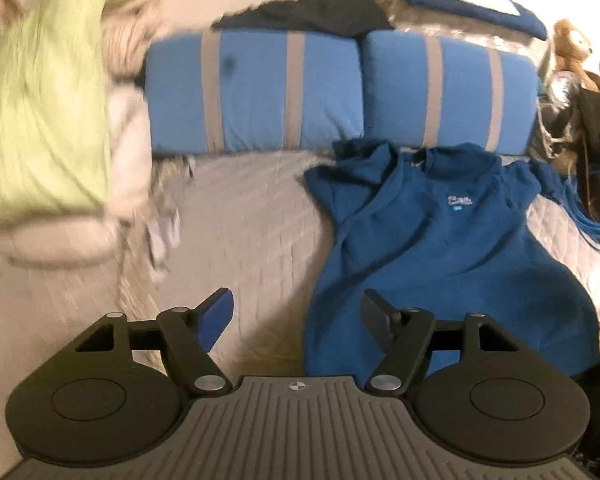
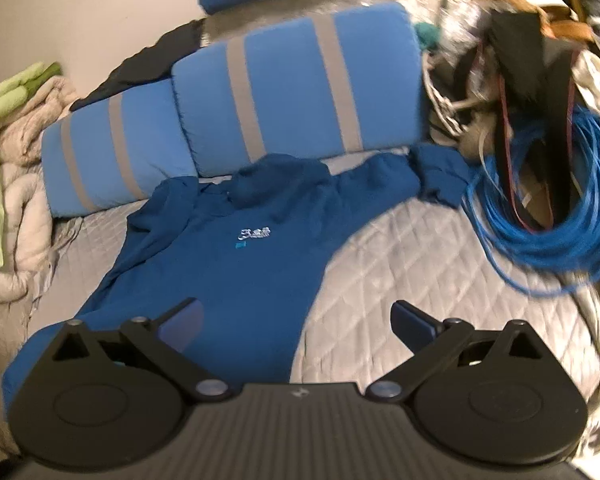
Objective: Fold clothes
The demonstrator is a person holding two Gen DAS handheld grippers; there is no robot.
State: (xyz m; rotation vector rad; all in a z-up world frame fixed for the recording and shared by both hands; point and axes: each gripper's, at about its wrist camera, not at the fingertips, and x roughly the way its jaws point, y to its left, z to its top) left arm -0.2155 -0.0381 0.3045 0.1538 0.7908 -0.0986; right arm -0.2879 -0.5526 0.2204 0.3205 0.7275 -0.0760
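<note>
From the left wrist view, the left gripper [image 1: 296, 312] hangs above the bed with its jaws spread and nothing between them; no cloth touches either pad, so it carries nothing. Ahead of it and to the right the blue shirt [image 1: 440, 248] lies front-up on the grey quilt [image 1: 244, 220], collar toward the two blue striped pillows [image 1: 340, 92], a small pale logo on the chest. One side of it already seems turned in over the body, leaving a long slanted crease, which would suit a garment partway through folding, though the blur makes that hard to swear to. A heap of green and cream clothing [image 1: 40, 112] sits off to the left, well apart from the shirt, likely waiting its turn. From the right wrist view, the right gripper [image 2: 300, 320] is also wide open and empty, its left finger over the lower shirt and its right finger over bare quilt. The shirt's far sleeve stretches out toward a coil of blue cable [image 2: 548, 224] and a clutter of straps at the bed's edge, ending just beside them. With both tools free and raised off the cloth, the hem end nearest them looks the natural place to take hold next and bring it up toward the collar.
</note>
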